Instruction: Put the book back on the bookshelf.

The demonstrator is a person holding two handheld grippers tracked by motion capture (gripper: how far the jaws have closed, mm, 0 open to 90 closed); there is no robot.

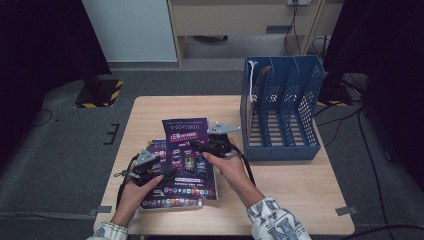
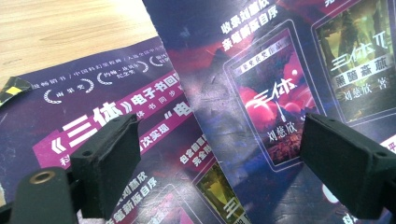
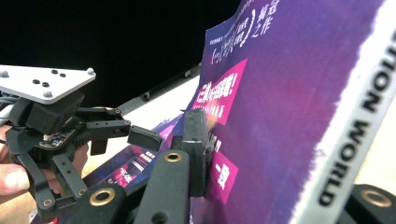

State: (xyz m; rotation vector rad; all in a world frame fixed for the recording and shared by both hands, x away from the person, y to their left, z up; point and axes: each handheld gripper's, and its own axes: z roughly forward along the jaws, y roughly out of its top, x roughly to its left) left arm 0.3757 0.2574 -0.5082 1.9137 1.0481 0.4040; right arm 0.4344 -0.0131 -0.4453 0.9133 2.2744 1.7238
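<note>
Two purple magazines lie overlapping on the wooden table [image 1: 290, 190]. My right gripper [image 1: 199, 146] is shut on the right edge of the upper magazine [image 1: 185, 131], which tilts up off the one beneath. In the right gripper view its pad [image 3: 196, 149] presses flat on that cover [image 3: 289, 102]. The lower magazine [image 1: 172, 192] rests flat near the table's front edge. My left gripper [image 1: 165, 170] hovers just over both covers, open, with nothing between its fingers. In the left gripper view its jaws [image 2: 219, 140] frame the upper magazine [image 2: 261, 84] and the lower magazine [image 2: 93, 107].
A blue file rack [image 1: 280, 107] with several upright slots stands at the table's right rear, open toward me. Bare wood lies behind the magazines and along the front right. Cables run over the grey floor to the right.
</note>
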